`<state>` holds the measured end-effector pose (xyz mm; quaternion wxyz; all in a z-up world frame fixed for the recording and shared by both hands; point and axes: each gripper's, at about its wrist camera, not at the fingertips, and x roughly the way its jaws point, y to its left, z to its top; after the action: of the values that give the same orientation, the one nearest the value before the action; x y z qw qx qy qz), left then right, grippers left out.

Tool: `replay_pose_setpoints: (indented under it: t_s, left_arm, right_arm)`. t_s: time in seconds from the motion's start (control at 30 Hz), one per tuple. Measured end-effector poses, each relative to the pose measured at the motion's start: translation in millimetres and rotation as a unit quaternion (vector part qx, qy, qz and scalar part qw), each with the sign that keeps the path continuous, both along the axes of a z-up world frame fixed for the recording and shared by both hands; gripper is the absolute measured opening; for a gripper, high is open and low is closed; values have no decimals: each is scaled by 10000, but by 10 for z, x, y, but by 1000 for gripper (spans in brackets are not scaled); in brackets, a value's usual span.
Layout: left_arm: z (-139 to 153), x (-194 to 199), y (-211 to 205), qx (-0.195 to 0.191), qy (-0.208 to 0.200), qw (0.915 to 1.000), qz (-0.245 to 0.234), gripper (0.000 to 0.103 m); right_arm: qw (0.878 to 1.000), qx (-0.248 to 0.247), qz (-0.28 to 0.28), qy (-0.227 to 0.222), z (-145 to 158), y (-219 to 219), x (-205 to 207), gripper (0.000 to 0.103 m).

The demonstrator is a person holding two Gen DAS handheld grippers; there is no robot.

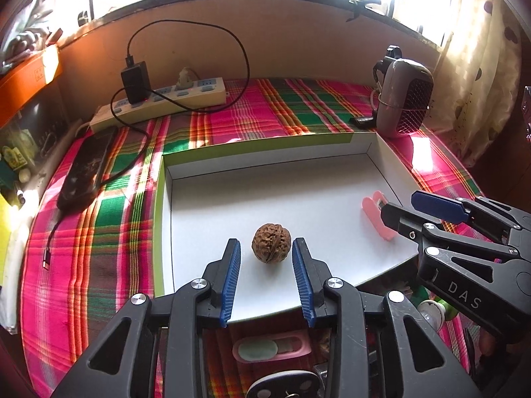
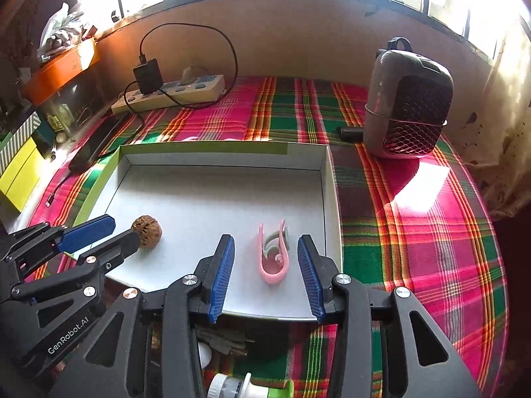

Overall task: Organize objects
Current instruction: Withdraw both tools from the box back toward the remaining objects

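- Sunlit plaid cloth is covering the table (image 1: 252, 112), with a shallow white box (image 1: 265, 152) sitting on it.
- Walnut (image 1: 271, 242) is resting inside the box: hard, round, likely rolling; pinching across its middle looks best.
- Left tool (image 1: 266, 277) is hanging released around it.
- Pink clip (image 2: 274, 253) is lying nearby, looking light and springy, between the released right tool (image 2: 265, 272).

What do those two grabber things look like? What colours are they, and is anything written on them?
Both are black plastic claws with silver round bolts at the joints and ridged blue pads on the fingers. The left gripper has white letters saying "GenRobot.AI" on its side, seen from the right camera. The right gripper has "DAS" on it, seen from the left camera. No cables or sleeves show.
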<state>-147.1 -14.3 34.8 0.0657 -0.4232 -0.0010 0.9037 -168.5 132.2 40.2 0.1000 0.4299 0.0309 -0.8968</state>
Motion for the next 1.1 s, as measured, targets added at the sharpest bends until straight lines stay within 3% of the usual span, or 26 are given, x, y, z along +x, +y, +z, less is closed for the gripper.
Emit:
replay_pose_setpoints:
  t_s: [0.6, 1.1]
  left_arm:
    - [98, 837, -221, -201, 433, 9981, 388, 31]
    - [-17, 1171, -192, -300, 438, 9980, 338, 31]
  right_arm:
    - [9993, -188, -148, 291, 104, 63, 779, 41]
    - [9994, -199, -86, 254, -37, 116, 1135, 42]
